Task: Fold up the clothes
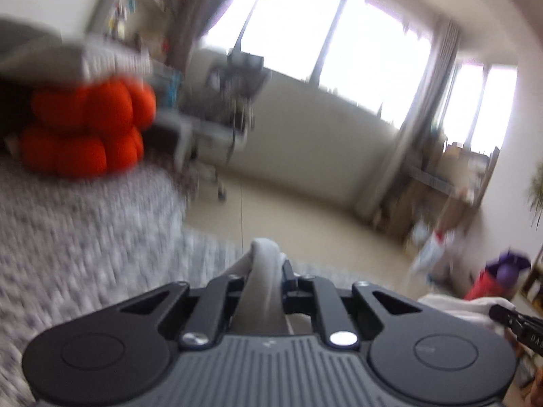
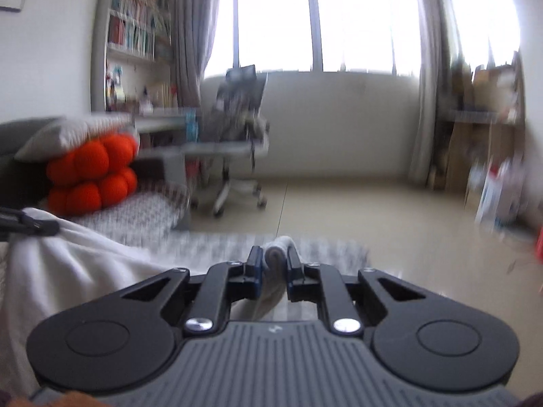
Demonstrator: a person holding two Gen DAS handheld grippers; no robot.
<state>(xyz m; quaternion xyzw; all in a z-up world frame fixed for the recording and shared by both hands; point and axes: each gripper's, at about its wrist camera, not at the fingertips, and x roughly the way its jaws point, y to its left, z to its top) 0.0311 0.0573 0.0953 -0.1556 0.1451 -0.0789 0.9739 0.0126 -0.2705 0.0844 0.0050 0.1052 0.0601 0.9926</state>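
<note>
My left gripper [image 1: 268, 271] is shut on a fold of a white garment [image 1: 263, 264] that sticks up between its fingers. My right gripper [image 2: 275, 261] is shut on another fold of the same white garment [image 2: 68, 264], which hangs in a broad sheet to its left. Both grippers are held up above a bed with a grey patterned cover [image 2: 142, 213]. The right gripper's tip shows at the lower right of the left wrist view [image 1: 519, 322], and the left gripper's tip shows at the left edge of the right wrist view [image 2: 30, 225]. Both views are blurred.
An orange bumpy cushion [image 2: 93, 176] and a grey pillow [image 2: 64, 135] lie at the bed's far left. Beyond the bed are a desk, an office chair [image 2: 237, 129], a bookshelf [image 2: 135, 44], bare floor [image 2: 356, 210], windows, and clutter by the right wall [image 2: 492, 190].
</note>
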